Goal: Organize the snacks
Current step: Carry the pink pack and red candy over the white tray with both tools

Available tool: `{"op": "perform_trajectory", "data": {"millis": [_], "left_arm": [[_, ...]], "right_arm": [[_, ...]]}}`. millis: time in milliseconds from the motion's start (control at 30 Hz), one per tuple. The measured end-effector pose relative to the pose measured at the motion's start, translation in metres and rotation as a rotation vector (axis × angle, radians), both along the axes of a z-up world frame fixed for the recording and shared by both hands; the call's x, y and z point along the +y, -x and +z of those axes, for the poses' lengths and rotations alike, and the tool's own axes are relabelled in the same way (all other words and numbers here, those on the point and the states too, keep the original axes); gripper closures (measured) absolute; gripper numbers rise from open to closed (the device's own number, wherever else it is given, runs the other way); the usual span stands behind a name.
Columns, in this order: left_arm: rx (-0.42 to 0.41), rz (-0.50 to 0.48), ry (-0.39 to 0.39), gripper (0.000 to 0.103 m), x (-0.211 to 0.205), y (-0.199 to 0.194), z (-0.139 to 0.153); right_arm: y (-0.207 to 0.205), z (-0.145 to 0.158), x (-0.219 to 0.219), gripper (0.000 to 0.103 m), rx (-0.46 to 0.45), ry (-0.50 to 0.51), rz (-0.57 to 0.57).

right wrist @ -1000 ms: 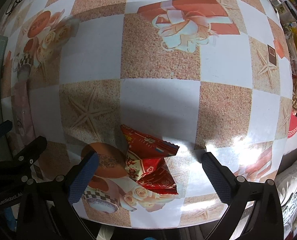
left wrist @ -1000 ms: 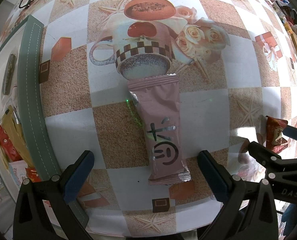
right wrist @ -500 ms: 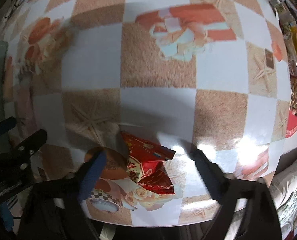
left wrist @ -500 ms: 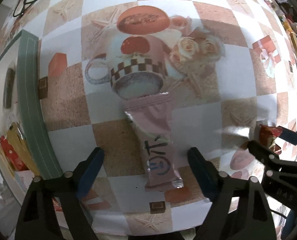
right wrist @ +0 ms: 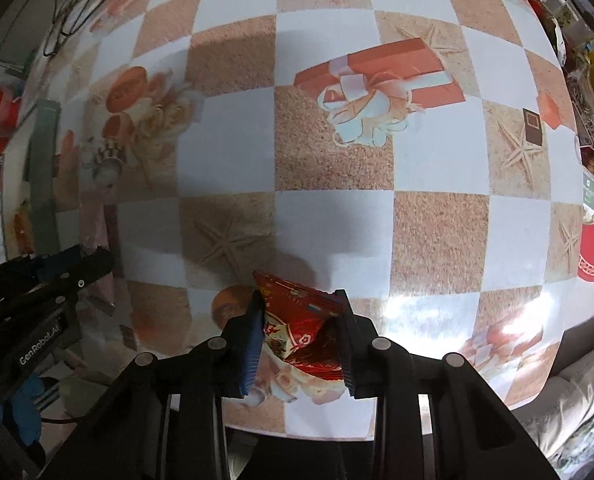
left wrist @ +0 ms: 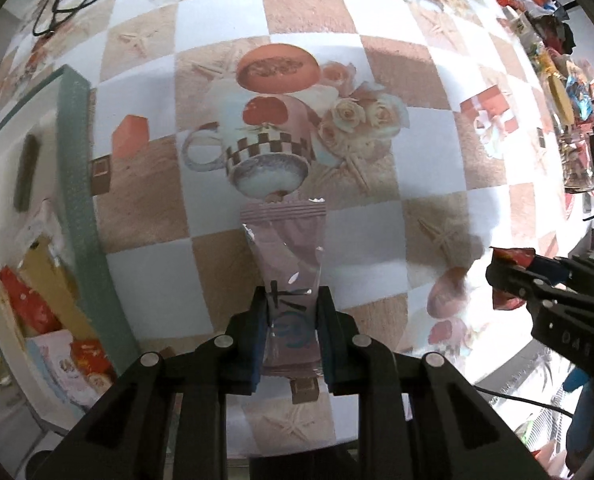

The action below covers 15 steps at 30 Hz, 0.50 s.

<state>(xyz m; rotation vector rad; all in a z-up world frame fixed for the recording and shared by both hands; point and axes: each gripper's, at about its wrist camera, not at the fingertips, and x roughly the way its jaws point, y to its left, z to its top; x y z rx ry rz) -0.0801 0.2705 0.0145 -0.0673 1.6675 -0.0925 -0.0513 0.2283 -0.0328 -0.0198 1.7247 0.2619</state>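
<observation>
Both tongs, gaping a second ago, have clamped: my left gripper (left wrist: 290, 336) pinches the pink snack packet (left wrist: 287, 276), my right gripper (right wrist: 299, 338), jaws closing, squeezes the red snack packet (right wrist: 303, 330). Each packet hangs between its pads, ready for the green-rimmed box (left wrist: 77, 184) beyond my left tongs.

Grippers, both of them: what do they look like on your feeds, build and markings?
Both the left gripper and the right gripper are matte black angular frames with silver round rivets and blue ribbed finger pads. White lettering marks their sides. A thin black cable trails beside the right one.
</observation>
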Motion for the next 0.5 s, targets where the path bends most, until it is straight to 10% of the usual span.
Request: {"op": "perform_trajectory", "data": {"millis": [500], "left_arm": [[-0.106, 0.07, 0.031, 0.078, 0.036, 0.035, 0.067]], "right_arm": [[0.0, 0.031, -0.002, 0.069, -0.056, -0.047, 0.049]]}}
